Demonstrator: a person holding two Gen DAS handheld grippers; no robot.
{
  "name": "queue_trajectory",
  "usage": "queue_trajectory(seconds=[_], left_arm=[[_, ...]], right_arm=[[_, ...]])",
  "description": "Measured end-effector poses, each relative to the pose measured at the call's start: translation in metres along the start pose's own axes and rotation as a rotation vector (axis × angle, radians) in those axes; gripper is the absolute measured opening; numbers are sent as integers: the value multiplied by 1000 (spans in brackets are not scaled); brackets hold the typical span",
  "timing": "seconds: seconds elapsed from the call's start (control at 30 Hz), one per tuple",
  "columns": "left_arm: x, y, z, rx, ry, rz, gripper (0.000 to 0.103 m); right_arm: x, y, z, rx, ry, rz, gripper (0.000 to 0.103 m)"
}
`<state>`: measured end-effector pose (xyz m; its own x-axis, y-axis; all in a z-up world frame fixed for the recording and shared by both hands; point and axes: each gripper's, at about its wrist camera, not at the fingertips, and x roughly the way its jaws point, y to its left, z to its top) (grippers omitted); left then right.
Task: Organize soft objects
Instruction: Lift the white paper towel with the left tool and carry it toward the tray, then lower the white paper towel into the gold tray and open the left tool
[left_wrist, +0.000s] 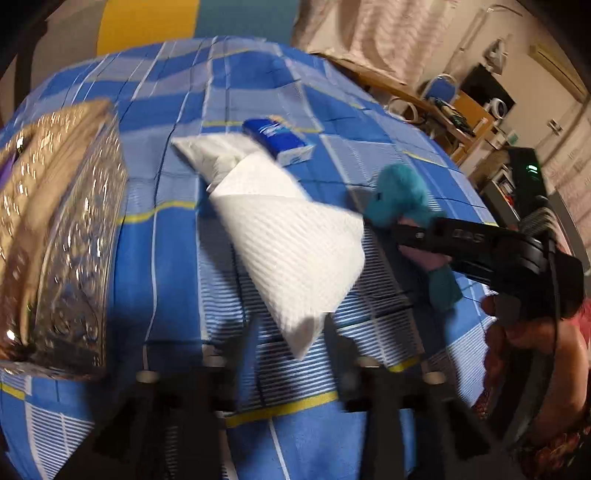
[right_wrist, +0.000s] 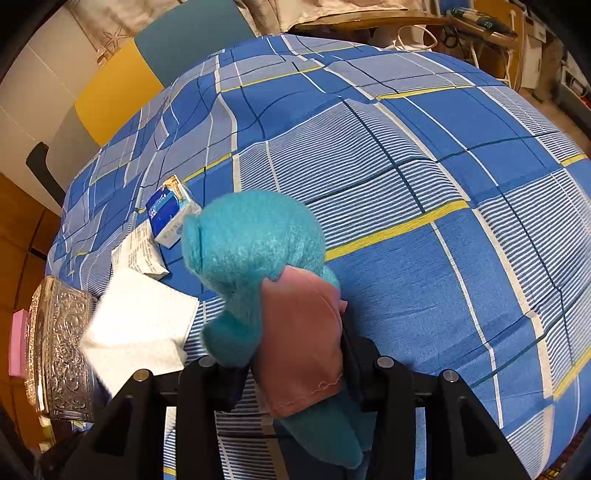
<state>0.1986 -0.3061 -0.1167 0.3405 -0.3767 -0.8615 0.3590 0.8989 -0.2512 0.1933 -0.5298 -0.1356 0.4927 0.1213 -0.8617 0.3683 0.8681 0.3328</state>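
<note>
My right gripper (right_wrist: 291, 369) is shut on a teal plush toy (right_wrist: 255, 243) with a pink cloth patch (right_wrist: 303, 332), holding it above the blue checked bedspread (right_wrist: 443, 177). The left wrist view shows that gripper (left_wrist: 399, 236) and the toy (left_wrist: 402, 192) at the right, with a hand behind. A white paper napkin (left_wrist: 288, 243) lies spread on the bed. Its near corner sits in the wide gap of my left gripper (left_wrist: 290, 354), and the blurred fingers (left_wrist: 229, 354) do not press on it. The napkin (right_wrist: 140, 325) also shows beside the silver box.
An embossed silver box (left_wrist: 62, 229) (right_wrist: 59, 350) stands at the left edge, with a pink block (right_wrist: 18, 343) beside it. A blue tissue packet (left_wrist: 280, 138) (right_wrist: 168, 214) and a white pouch (left_wrist: 218, 155) lie beyond the napkin. Cluttered shelves (left_wrist: 461, 110) stand at the far right.
</note>
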Motion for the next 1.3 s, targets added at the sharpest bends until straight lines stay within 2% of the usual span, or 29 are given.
queue_trajectory(seconds=[0.07, 0.17, 0.23, 0.27, 0.3, 0.33, 0.37, 0.47, 0.67, 0.87, 1.07, 1.3], left_arm=[[3, 5, 5, -45, 2, 9, 44], [8, 4, 20, -39, -27, 43, 55], [13, 3, 26, -37, -39, 68, 56], [17, 3, 29, -44, -43, 56, 55], [20, 6, 29, -55, -37, 40, 49], [23, 7, 29, -65, -31, 27, 26], [24, 7, 28, -73, -21, 15, 17], [20, 2, 21, -30, -33, 47, 10], [-21, -2, 4, 31, -106, -25, 7], [-83, 6, -15, 79, -201, -87, 7], [-127, 30, -24, 56, -264, -115, 7], [-172, 77, -38, -32, -319, -127, 7]], right_arm=[[0, 0, 0, -1, 0, -1, 45], [0, -1, 0, 1, 1, 0, 45], [1, -1, 1, -2, 2, -1, 45], [1, 0, 1, -2, 2, -1, 45], [1, 0, 1, -2, 1, -1, 45], [2, 0, 1, -3, 1, -1, 45], [2, -1, 2, -5, 1, 0, 45], [3, 0, 2, -16, -1, -5, 46], [5, 9, -1, -89, -19, -51, 44], [4, 4, 0, -84, -27, -36, 41], [3, 10, -7, -134, -49, -72, 38], [2, 12, -10, -143, -61, -86, 36]])
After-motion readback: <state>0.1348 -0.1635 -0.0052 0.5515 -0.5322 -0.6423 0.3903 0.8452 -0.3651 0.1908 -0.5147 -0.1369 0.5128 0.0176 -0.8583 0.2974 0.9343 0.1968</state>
